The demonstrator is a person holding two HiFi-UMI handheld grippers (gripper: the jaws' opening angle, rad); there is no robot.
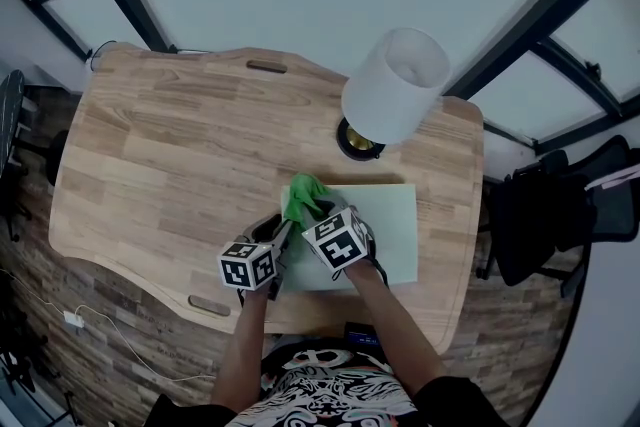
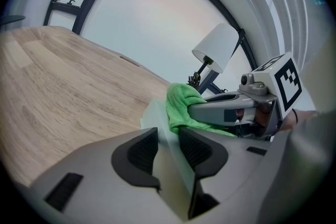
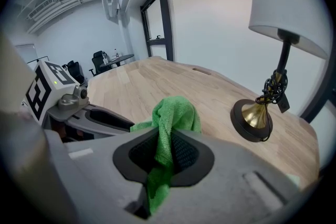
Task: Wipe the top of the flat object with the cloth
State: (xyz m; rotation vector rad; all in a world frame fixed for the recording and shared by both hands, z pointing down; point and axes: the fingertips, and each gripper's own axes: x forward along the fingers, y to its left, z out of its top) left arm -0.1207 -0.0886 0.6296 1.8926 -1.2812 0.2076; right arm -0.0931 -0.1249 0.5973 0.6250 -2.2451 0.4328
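Note:
A pale green flat board (image 1: 392,237) lies on the wooden table (image 1: 170,145) near its front edge. My left gripper (image 1: 279,237) is at the board's left edge; in the left gripper view the board's edge (image 2: 156,119) sits clamped between the pads of the left gripper (image 2: 168,152). My right gripper (image 1: 313,212) is shut on a bright green cloth (image 1: 303,197), which bunches up above the board's far left corner. In the right gripper view the cloth (image 3: 173,115) sticks out past the pads of the right gripper (image 3: 165,152). The two grippers are close side by side.
A lamp with a white shade (image 1: 395,85) and a brass base (image 3: 253,118) stands just behind the board. A black office chair (image 1: 560,210) is beside the table at the right. Bare tabletop stretches away to the left.

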